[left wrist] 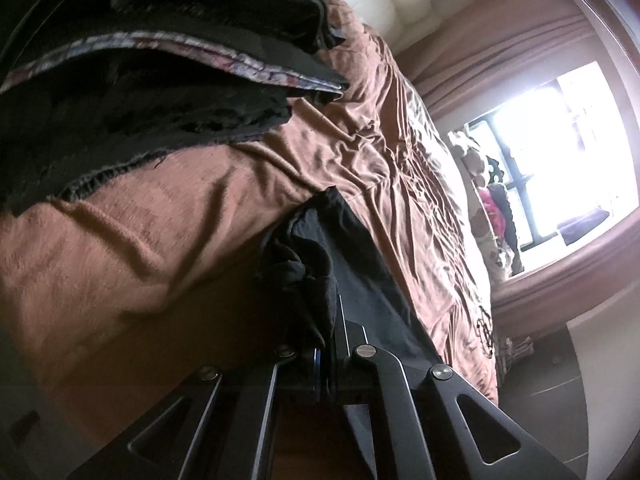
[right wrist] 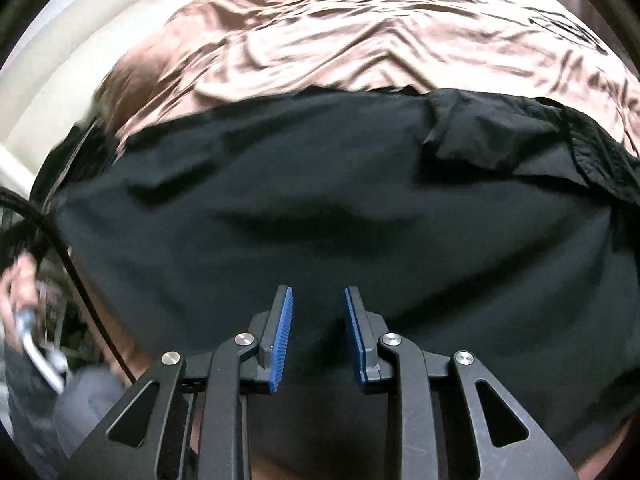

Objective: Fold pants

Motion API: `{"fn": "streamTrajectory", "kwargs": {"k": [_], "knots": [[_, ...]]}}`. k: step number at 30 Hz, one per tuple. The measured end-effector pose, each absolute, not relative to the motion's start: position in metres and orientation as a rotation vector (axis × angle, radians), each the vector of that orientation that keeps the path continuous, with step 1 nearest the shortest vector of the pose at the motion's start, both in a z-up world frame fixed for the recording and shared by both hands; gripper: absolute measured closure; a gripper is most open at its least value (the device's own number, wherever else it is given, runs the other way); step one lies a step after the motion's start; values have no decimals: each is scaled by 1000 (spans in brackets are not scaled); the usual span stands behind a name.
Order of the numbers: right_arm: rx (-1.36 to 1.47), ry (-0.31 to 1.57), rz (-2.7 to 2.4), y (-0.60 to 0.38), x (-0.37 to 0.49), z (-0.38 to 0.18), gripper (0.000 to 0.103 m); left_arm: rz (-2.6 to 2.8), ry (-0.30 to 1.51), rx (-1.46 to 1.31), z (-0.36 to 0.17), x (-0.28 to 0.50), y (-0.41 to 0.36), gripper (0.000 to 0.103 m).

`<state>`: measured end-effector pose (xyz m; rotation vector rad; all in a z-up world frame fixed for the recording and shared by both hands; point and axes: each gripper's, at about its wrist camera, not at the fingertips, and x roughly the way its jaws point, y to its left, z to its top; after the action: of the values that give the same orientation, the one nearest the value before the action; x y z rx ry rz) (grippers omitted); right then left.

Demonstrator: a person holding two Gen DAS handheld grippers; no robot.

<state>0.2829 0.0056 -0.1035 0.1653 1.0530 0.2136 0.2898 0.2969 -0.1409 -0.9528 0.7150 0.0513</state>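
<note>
L gripper [left wrist: 326, 344] jaws clamped on pants [left wrist: 360, 248]; R gripper [right wrist: 318, 300] jaws apart, empty.

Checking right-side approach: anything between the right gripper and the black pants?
Nothing visible. The right gripper hangs open directly over the black pants spread on the brown bedspread; only bare fabric shows between its pads.

No readable text, label, brand or number for you in either wrist view. In the left wrist view, a dark circular motif sits on the brown bedspread [left wrist: 486, 322] at lower right, too blurred to make out as lettering. The right wrist view shows nothing printed.
</note>
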Motion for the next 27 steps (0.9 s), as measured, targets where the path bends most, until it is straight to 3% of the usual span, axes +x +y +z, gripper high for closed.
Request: {"fn": "streamTrajectory", "kwargs": {"k": [15, 27], "knots": [[164, 1064, 92, 11, 362, -119, 79, 69, 717, -977, -158, 283, 299, 101], [176, 1042, 76, 6, 381, -115, 84, 27, 670, -954, -129, 286, 289, 101]]}}
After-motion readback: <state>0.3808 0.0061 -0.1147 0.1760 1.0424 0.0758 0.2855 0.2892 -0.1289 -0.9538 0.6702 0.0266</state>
